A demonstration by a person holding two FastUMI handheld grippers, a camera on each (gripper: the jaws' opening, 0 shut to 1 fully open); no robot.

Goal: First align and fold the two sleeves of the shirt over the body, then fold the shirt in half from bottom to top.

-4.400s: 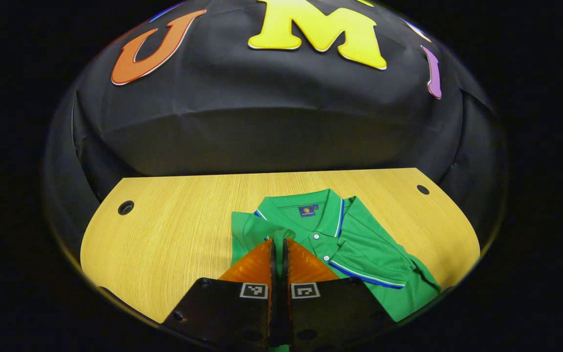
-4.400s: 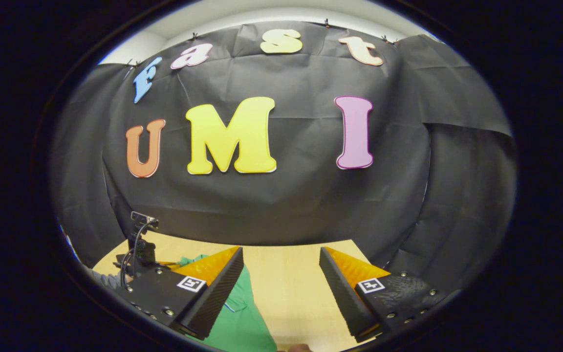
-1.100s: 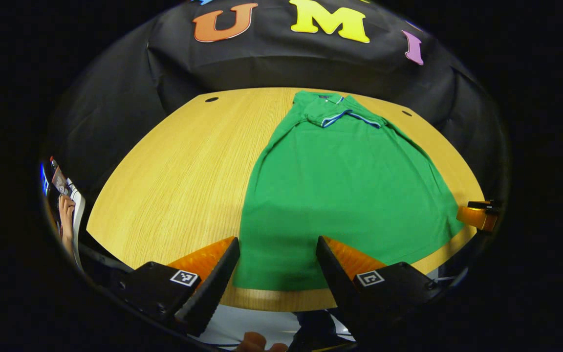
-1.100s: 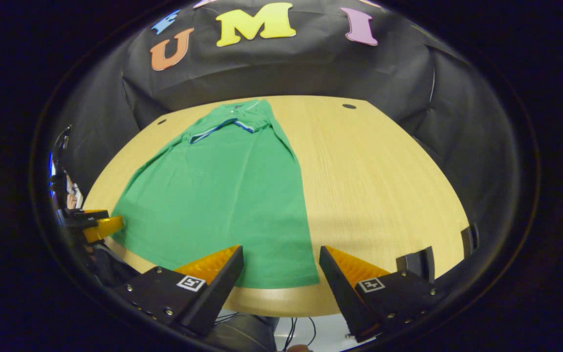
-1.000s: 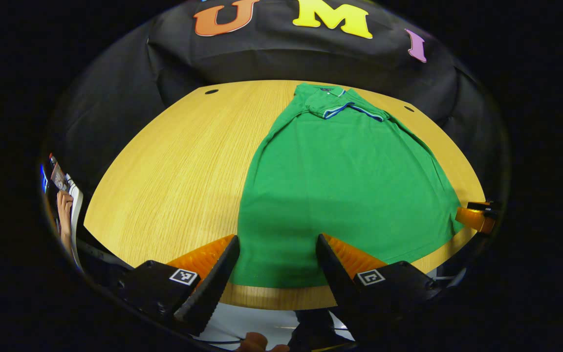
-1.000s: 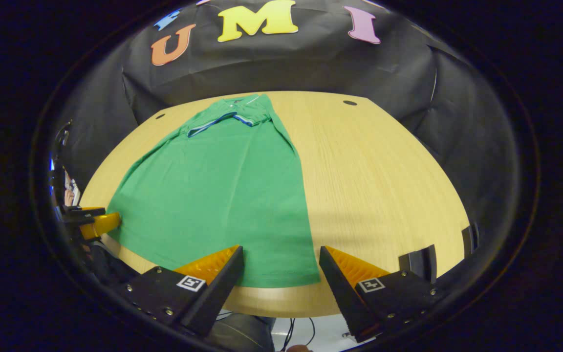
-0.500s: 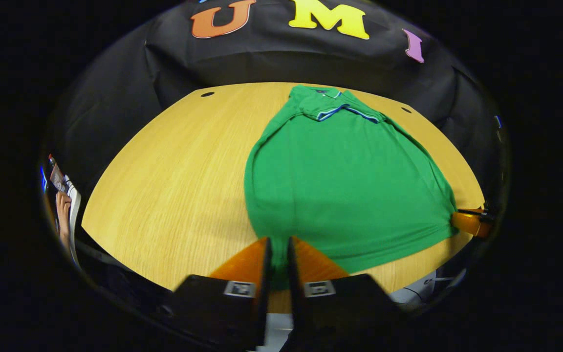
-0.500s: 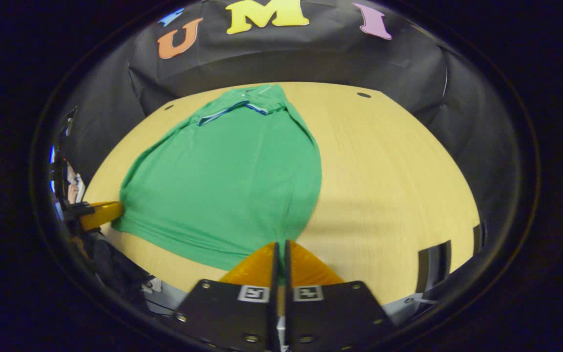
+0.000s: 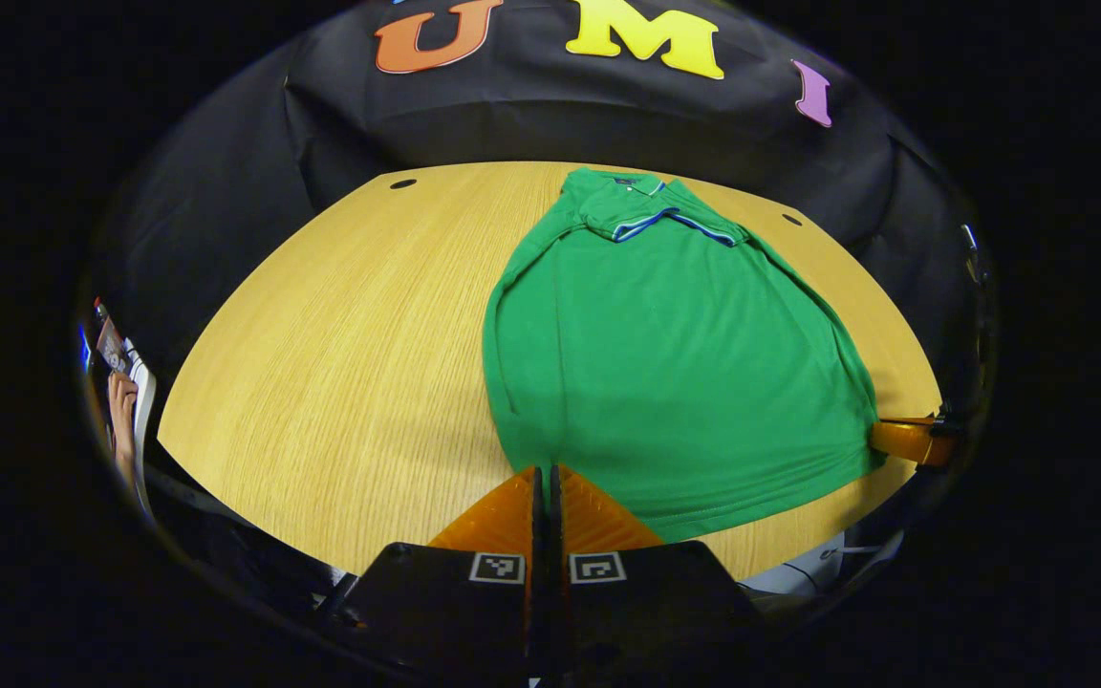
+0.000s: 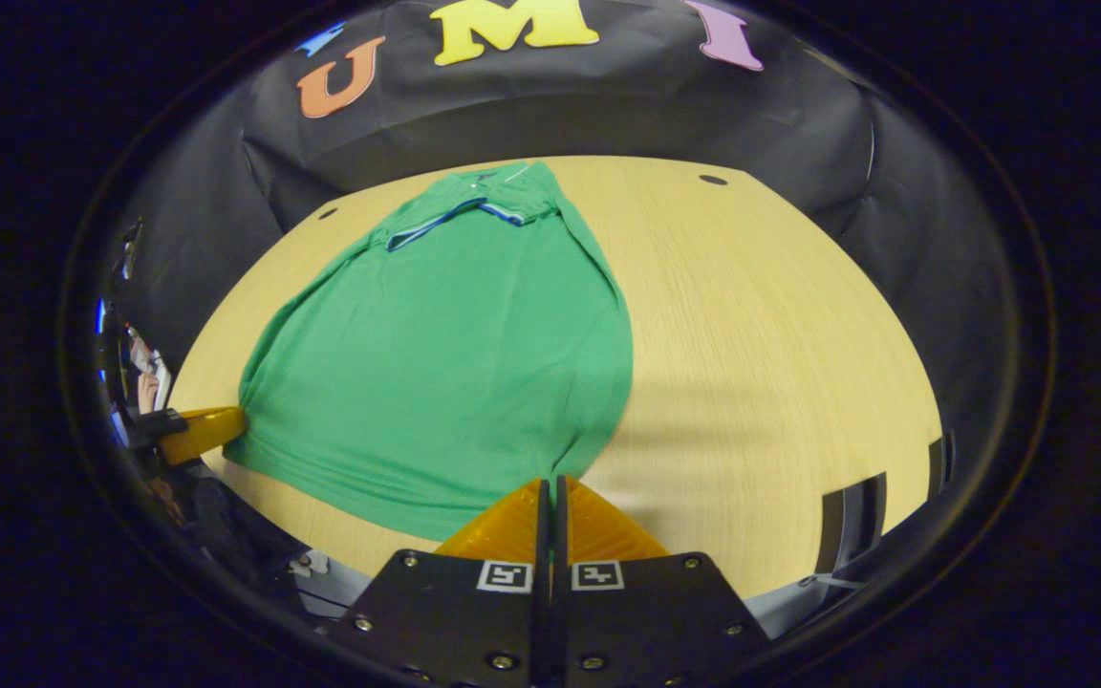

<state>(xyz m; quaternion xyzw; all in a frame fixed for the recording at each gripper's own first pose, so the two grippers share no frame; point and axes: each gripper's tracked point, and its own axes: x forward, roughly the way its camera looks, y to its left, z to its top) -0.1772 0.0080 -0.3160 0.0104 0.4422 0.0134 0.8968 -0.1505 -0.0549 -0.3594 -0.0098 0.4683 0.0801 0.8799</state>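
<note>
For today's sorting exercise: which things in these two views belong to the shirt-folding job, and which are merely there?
Part of the job:
- green polo shirt, sleeves folded in
- left gripper, shut on its hem corner
- right gripper, shut on the other corner

Merely there:
- light wooden table
- black cloth wall

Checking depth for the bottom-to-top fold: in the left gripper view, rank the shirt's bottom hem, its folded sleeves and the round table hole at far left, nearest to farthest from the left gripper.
1. Bottom hem: at the left gripper, near table edge.
2. Folded sleeves: far end of the shirt, by the collar.
3. Table hole: far left corner, slightly beyond the sleeves.
</note>
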